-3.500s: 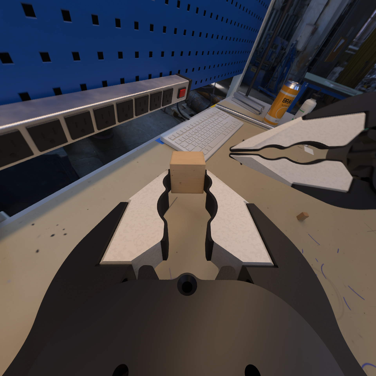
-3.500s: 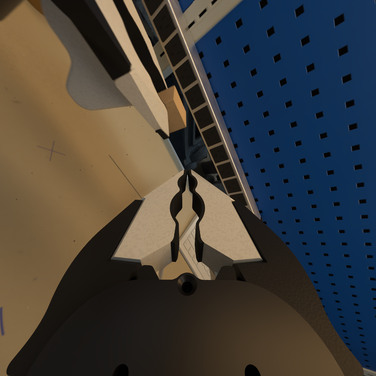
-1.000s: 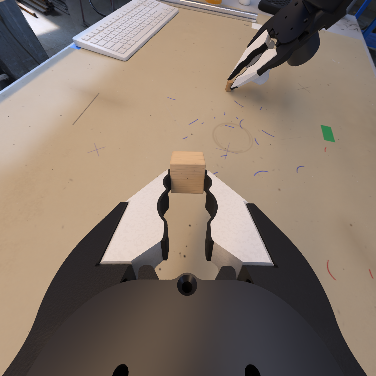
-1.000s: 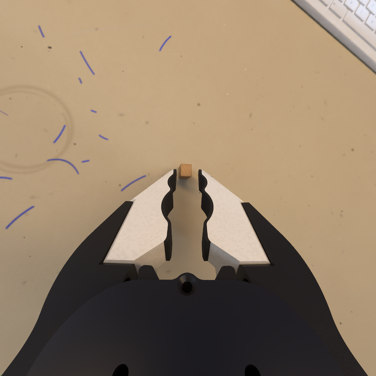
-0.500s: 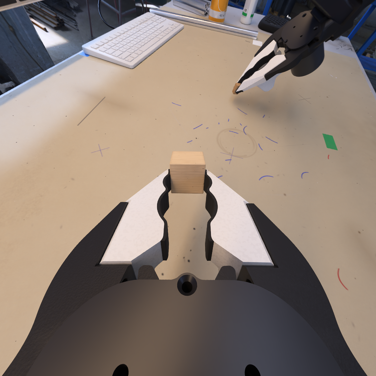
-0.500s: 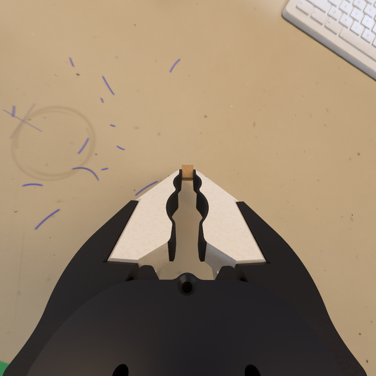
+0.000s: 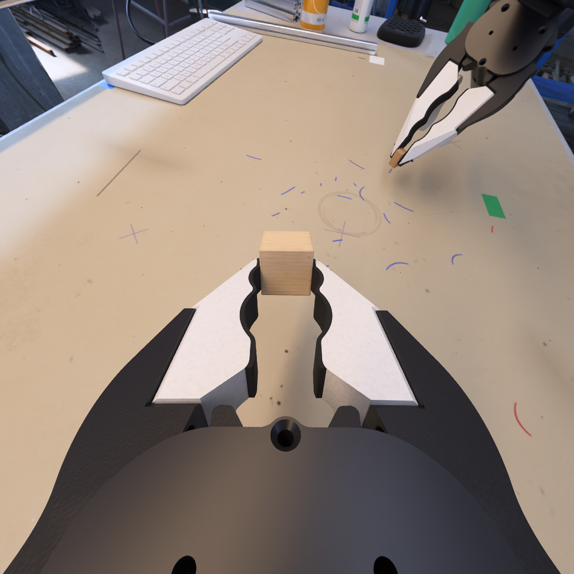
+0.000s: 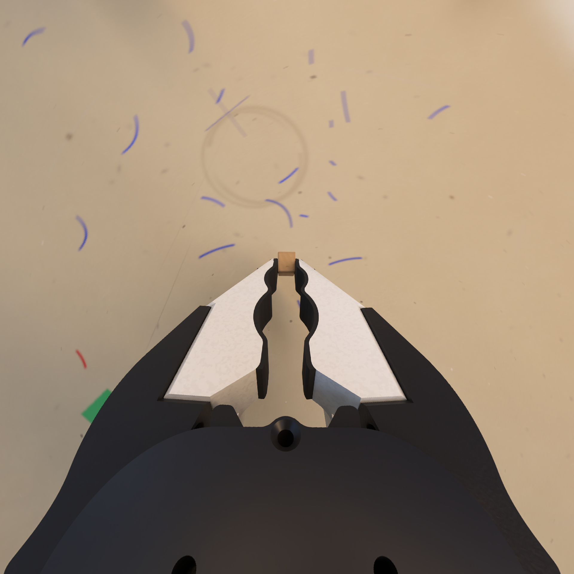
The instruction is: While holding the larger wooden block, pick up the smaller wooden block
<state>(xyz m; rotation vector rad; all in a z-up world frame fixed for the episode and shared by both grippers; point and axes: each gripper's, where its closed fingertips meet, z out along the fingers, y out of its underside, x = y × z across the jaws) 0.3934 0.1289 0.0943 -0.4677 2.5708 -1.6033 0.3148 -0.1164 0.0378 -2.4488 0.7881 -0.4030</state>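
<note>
A: Start at the left of the left wrist view. What is there?

B: A white keyboard [image 7: 183, 59] lies at the upper left on the tan workbench [image 7: 186, 174]. At centre frame the left gripper [image 7: 286, 269] has its tongs clamped on the larger wooden block [image 7: 286, 264], which sits square between the tips and clear of the bench.

A: And farther right?

B: An orange can [image 7: 313, 14] and a white bottle [image 7: 358, 15] stand at the top edge. Below them blue pen marks [image 7: 360, 192] scatter around a faint ring. At the upper right the right gripper [image 7: 400, 157] slants down, its tongs pinched on the smaller wooden block [image 7: 395, 157] at the very tips. A green tape patch [image 7: 493, 205] lies at the right edge.

A: Is that small block off the bench?

B: It looks just above it; a shadow falls apart from the tips. In the right wrist view the smaller wooden block [image 8: 286, 263] shows at centre frame, caught only by the foremost tip edges of the right gripper [image 8: 286, 268].

A: So how should the lift go?

B: I would say slowly and straight up, with steady squeeze and no twisting, because so shallow a hold could let the cube pivot or pop out. The left gripper should stay quiet and keep its pressure, well apart from the right one.
</note>
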